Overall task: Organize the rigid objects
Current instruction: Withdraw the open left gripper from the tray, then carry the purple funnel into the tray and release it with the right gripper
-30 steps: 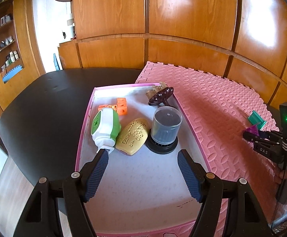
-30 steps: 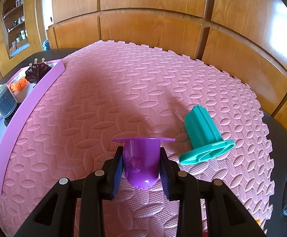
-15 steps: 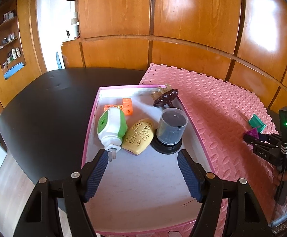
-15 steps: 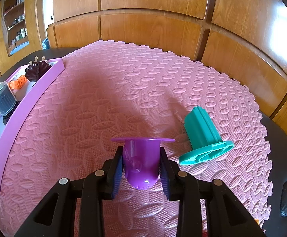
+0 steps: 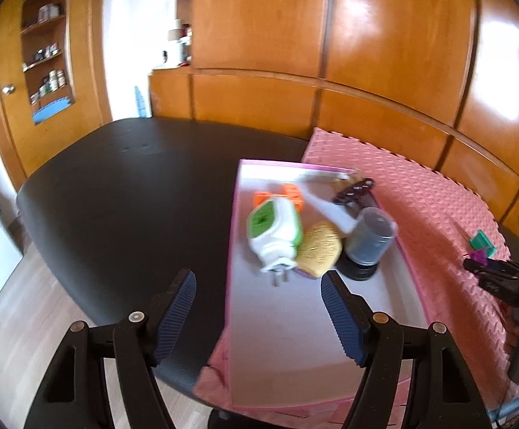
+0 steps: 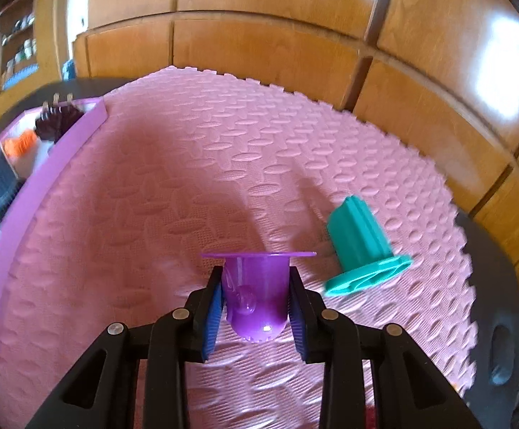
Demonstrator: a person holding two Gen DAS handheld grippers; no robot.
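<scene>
My right gripper point(image 6: 255, 296) is shut on a purple flanged cup point(image 6: 255, 296) and holds it above the pink foam mat point(image 6: 187, 186). A teal flanged piece point(image 6: 361, 241) lies on its side on the mat to the right of it. My left gripper point(image 5: 259, 296) is open and empty above the near end of the pink-rimmed tray point(image 5: 231, 250). In the tray lie a green-and-white plug device point(image 5: 275, 230), a yellow oval piece point(image 5: 320, 248), a grey cylinder on a black base point(image 5: 368, 243), orange blocks point(image 5: 289, 193) and a dark brown piece point(image 5: 354, 189).
The tray and mat rest on a black round table point(image 5: 127, 186). Wooden cabinets point(image 5: 384, 53) stand behind it. The right gripper with its purple cup point(image 5: 479, 259) shows at the right edge of the left wrist view. The tray also shows in the right wrist view point(image 6: 62, 157).
My left gripper has pulled back and swung left, so the tray now sits further right in its view. My right gripper has kept hold of the purple cup and shifted slightly.
</scene>
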